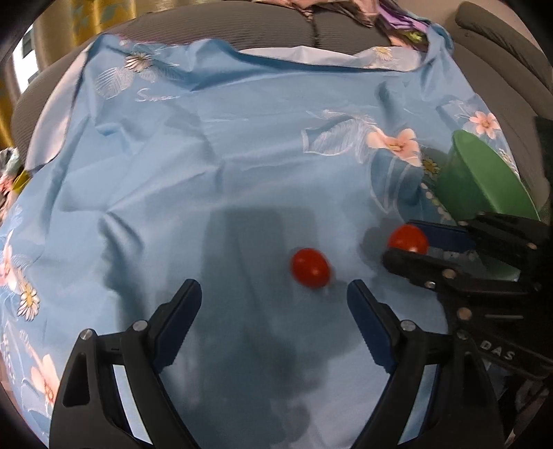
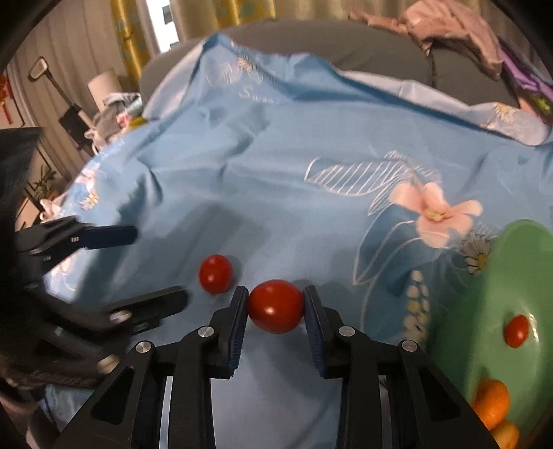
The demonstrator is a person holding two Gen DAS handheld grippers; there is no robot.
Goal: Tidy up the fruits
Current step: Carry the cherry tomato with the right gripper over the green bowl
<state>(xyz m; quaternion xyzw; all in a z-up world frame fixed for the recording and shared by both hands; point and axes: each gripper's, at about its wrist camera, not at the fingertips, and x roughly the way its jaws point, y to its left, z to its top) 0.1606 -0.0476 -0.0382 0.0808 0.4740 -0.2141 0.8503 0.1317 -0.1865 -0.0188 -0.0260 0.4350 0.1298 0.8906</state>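
My right gripper (image 2: 275, 298) is shut on a red tomato (image 2: 275, 306), both pads against its sides just above the blue cloth; the held tomato also shows in the left wrist view (image 1: 408, 239). A second red tomato (image 1: 309, 267) lies loose on the cloth, just ahead of my right finger of the open, empty left gripper (image 1: 274, 292); in the right wrist view it (image 2: 215, 273) lies left of the held one. A green bowl (image 2: 484, 311) at the right holds a small red tomato (image 2: 516, 331) and two oranges (image 2: 492, 402).
A blue flowered cloth (image 1: 207, 165) covers a grey sofa (image 1: 276, 31). Crumpled pink and purple fabric (image 2: 466, 31) lies at the back right. A lamp and clutter (image 2: 103, 96) stand to the left beyond the cloth.
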